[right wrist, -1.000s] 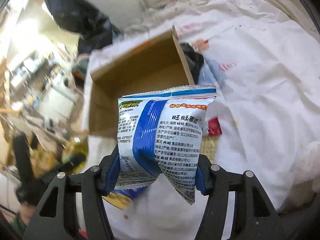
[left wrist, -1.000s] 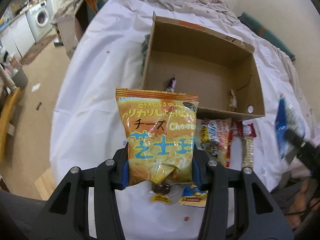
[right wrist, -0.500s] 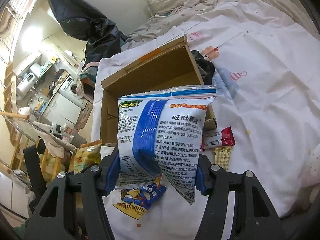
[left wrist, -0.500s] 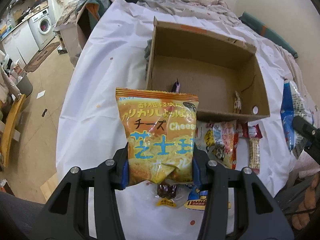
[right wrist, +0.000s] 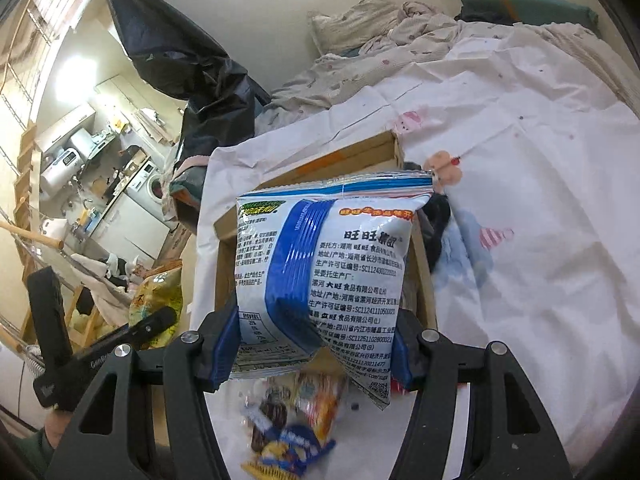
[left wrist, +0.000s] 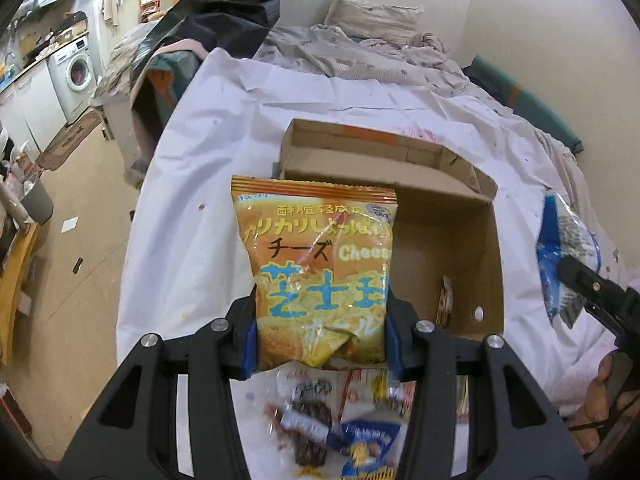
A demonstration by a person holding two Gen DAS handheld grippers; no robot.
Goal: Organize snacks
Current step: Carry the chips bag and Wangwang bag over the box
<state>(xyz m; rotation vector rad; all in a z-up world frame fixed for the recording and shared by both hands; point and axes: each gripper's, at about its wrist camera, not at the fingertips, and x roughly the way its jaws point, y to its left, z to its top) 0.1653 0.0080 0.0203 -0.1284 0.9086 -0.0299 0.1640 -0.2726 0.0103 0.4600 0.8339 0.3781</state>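
White sheet (left wrist: 208, 184) covers the bed, rumpled bedding (left wrist: 360, 52) at the far end, washer (left wrist: 76, 72) off in the kitchen. An open box (left wrist: 464, 236) sits on the sheet, loose snacks (left wrist: 332, 416) heaped just in front. Left gripper (left wrist: 320, 332) clamps tight on the cheese bag (left wrist: 320, 264), upright before the box. Right gripper (right wrist: 312, 340) pinches the blue bag (right wrist: 324, 272), held above the box's near edge
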